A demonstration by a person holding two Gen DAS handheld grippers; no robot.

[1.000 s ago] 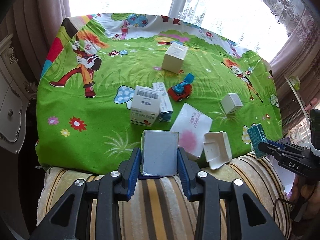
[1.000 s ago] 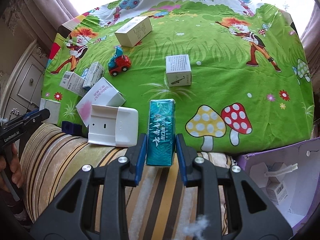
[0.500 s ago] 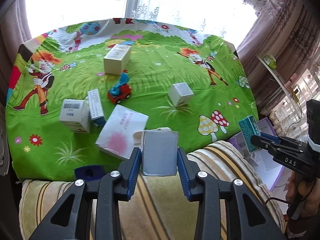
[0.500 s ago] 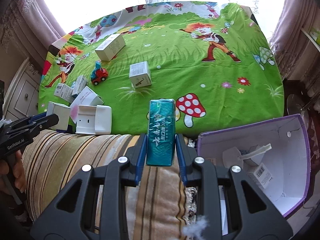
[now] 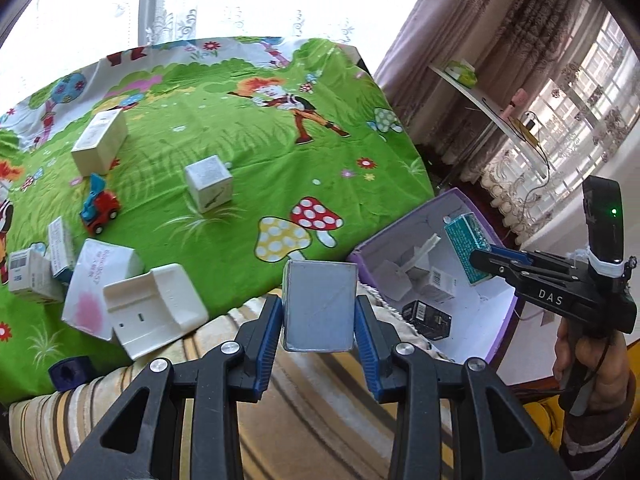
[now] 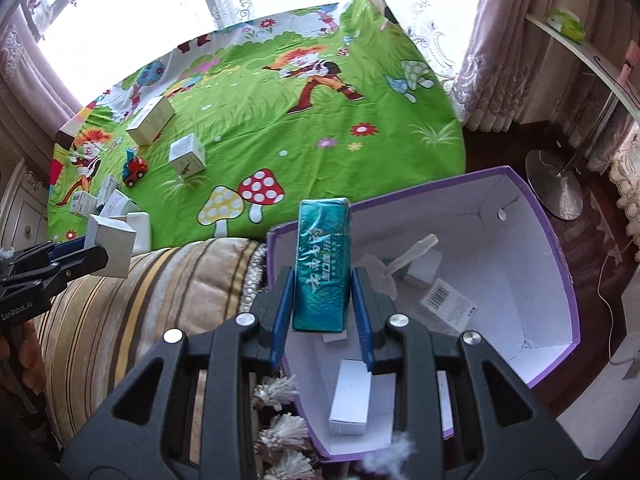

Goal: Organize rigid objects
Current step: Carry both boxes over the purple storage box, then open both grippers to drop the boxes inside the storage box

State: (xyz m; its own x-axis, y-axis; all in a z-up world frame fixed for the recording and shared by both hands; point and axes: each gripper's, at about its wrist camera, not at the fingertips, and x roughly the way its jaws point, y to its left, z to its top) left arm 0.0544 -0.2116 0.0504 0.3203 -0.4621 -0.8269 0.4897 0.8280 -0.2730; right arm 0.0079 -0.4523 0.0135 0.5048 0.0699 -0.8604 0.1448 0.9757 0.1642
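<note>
A: Which of your hands is nearer the purple-walled cardboard bin [image 6: 536,240]?

B: Your right gripper [image 6: 322,300]; it pinches the teal foil-wrapped packet [image 6: 322,264], long axis upright, directly above the bin; your left gripper [image 5: 318,320], clamping the pale grey box [image 5: 319,306], sits just beside the bin's rim.

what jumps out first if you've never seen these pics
The bright green cartoon cloth, strewn with small boxes and a red toy car. Nearer the camera, the right tongs clamp a teal box over an open purple bin, while the left tongs grip a grey box.
</note>
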